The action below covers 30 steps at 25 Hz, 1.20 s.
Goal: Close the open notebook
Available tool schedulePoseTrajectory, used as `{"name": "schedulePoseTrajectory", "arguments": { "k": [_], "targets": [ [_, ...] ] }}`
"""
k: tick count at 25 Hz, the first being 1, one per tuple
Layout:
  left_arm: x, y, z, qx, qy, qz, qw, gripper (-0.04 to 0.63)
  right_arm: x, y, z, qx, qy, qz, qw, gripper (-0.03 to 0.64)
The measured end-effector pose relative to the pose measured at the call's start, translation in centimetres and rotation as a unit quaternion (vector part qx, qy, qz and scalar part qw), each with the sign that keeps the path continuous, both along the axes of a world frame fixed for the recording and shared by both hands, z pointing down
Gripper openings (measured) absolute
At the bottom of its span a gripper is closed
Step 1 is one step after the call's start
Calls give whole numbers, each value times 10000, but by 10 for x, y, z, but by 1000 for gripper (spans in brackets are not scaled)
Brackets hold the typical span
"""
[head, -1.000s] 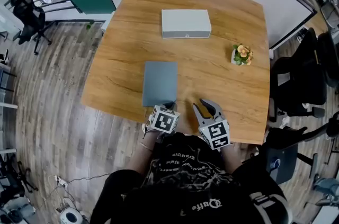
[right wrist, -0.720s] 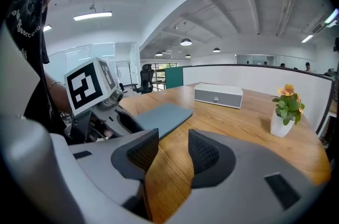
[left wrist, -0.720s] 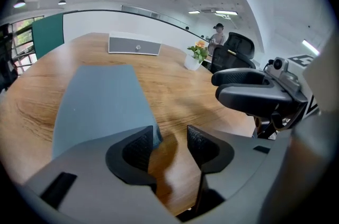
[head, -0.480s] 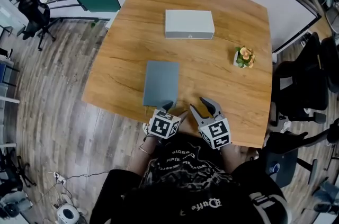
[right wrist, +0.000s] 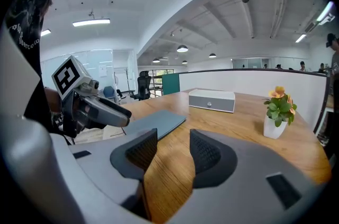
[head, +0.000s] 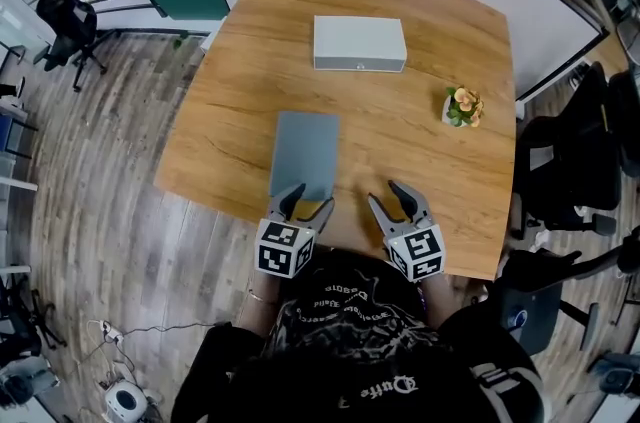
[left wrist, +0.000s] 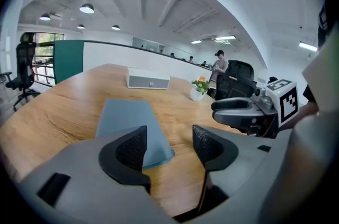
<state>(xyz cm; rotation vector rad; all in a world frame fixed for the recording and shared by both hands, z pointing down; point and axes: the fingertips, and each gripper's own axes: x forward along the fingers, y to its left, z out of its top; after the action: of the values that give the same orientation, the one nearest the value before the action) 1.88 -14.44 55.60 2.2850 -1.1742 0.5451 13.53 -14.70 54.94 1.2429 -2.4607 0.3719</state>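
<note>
Left hand-held gripper (head: 308,201) at the near edge of the surface (head: 420,71), wide jaws closing on nothing; right hand-held gripper (head: 390,196) alongside, opening, also empty. Just beyond, grey notebook (head: 304,154) flat, seemingly already closed: likely light, thin, stiff-covered, best pinched at a cover's free edge.

Table (head: 240,111) broad; obstacles: box (head: 359,43) far, plant (head: 458,105) right, notebook (head: 305,155) near.

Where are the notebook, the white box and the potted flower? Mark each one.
notebook (head: 305,154), head view, middle of its grey cover
white box (head: 359,41), head view, centre of its top face
potted flower (head: 459,104), head view, on the blossoms
</note>
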Motion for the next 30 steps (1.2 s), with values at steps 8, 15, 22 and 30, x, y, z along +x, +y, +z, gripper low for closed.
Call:
{"name": "schedulePoseTrajectory", "arguments": {
  "k": [8, 15, 22, 30],
  "targets": [
    [-52, -8, -33, 941, 144, -973, 9907, 291, 11, -3, -3, 137, 128, 90, 9998, 178],
    [-56, -5, -33, 1021, 190, -1158, 9878, 249, 13, -4, -5, 207, 206, 18, 9996, 178],
    [-57, -7, -44, 1298, 197, -1317, 9826, 67, 10, -3, -14, 353, 71, 35, 9993, 65],
    [-52, -3, -46, 1428, -14, -1201, 9824, 21, -3, 5, -6, 186, 255, -254, 9992, 6]
  ]
}}
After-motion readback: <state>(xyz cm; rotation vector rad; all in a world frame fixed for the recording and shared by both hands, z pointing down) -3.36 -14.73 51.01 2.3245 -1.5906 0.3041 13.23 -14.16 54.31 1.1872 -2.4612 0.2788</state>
